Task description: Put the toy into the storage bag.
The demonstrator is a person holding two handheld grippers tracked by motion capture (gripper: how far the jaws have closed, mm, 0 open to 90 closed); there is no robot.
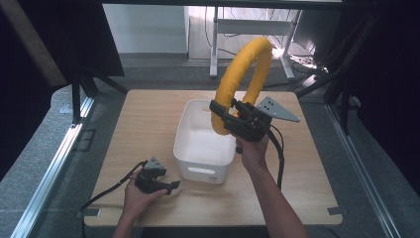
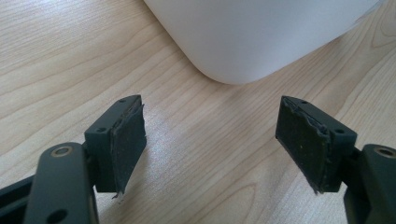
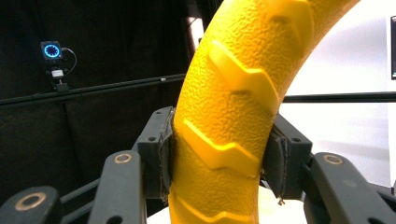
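The right tool (image 1: 224, 118) is clamped on a yellow ring (image 1: 246, 74), a thick hoop with raised chevron ridges; in the right gripper view both pads press against its sides (image 3: 229, 116). The ring is held upright in the air above the far right part of the white bin (image 1: 198, 148), which stands open-topped near the middle of the wooden bench (image 1: 143, 124). The left tool (image 1: 171, 186) rests low on the bench just left of the bin's near corner, held in the person's left hand (image 1: 141, 196); in the left gripper view its jaws stand wide apart with bare wood between them, facing the bin's rounded corner (image 2: 243, 42).
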